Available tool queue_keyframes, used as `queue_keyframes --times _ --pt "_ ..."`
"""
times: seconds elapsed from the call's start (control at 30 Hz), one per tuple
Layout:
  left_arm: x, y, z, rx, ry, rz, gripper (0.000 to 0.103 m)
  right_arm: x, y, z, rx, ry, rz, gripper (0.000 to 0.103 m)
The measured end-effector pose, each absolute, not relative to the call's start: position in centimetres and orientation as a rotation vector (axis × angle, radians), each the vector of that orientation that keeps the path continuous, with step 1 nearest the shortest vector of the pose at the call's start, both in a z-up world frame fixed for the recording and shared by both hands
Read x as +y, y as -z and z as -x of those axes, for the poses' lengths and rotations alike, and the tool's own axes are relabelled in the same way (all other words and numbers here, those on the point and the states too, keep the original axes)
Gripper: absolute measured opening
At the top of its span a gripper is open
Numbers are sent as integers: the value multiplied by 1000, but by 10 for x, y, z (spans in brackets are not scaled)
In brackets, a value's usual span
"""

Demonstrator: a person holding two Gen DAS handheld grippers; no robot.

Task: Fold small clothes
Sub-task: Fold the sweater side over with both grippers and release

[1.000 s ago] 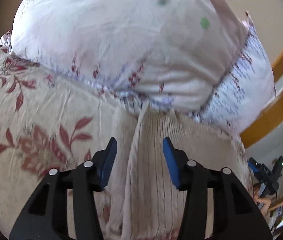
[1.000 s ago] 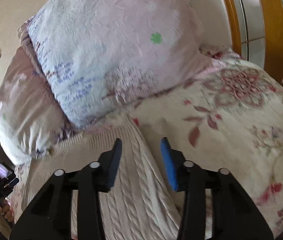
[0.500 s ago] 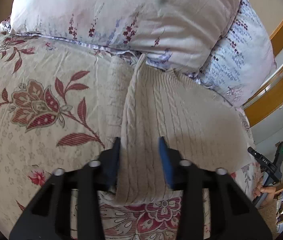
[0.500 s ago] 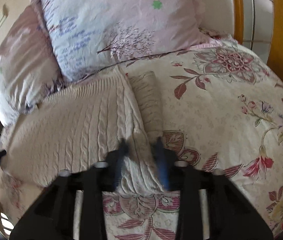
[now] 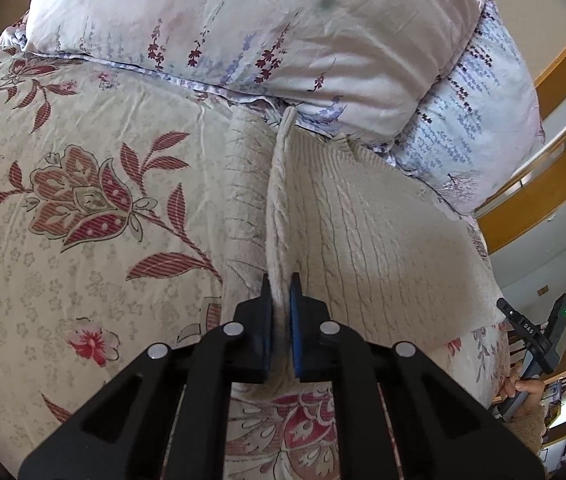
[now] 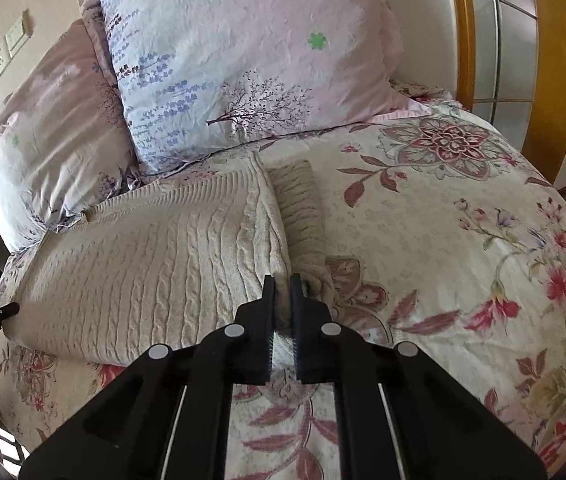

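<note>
- bedroom; bedspread (image 5: 83,208) (image 6: 463,240), cream with red and pink flowers, covers the whole bed.
- sweater (image 5: 363,232) (image 6: 143,256), cream cable knit, lies on the bedspread with its top edge touching the pillows; body flat, both side edges lifted into ridges.
- sleeve (image 5: 243,184) (image 6: 299,208), ribbed, lies just beside the sweater's body on either side (one seen in each view).
- left gripper (image 5: 281,292): blue pads pressed together on the sweater's left edge near the hem, a thin fold of knit between them.
- right gripper (image 6: 281,292): jaws pinching the sweater's right edge near the hem in the same way.
- pale pink pillow (image 5: 251,28) (image 6: 43,120), printed with sprigs, at the head of the bed.
- blue-and-pink pillow (image 5: 479,120) (image 6: 243,52), printed with a tree and a green clover, overlaps the first.
- wooden frame (image 5: 543,184) (image 6: 551,60), orange-brown, beside the bed.
- wall sockets (image 6: 11,46), white, on the beige wall behind the pillows.
</note>
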State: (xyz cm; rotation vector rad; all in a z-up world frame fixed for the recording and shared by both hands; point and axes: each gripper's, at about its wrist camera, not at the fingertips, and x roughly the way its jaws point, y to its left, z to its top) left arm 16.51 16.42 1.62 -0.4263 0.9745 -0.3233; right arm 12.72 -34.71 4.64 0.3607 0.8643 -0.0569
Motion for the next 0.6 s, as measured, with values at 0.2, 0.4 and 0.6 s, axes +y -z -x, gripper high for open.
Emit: queue_keyframes --times 0.2,0.4,0.6 --pt "170 -6 -167 995 326 434 7 -345 -26 -133 936 162 -300 8" --pt "171 -5 -163 986 318 448 12 -339 -23 -152 968 176 -243 9" --pt "170 -32 -157 901 293 383 36 -348 -46 -146 888 187 -305 35"
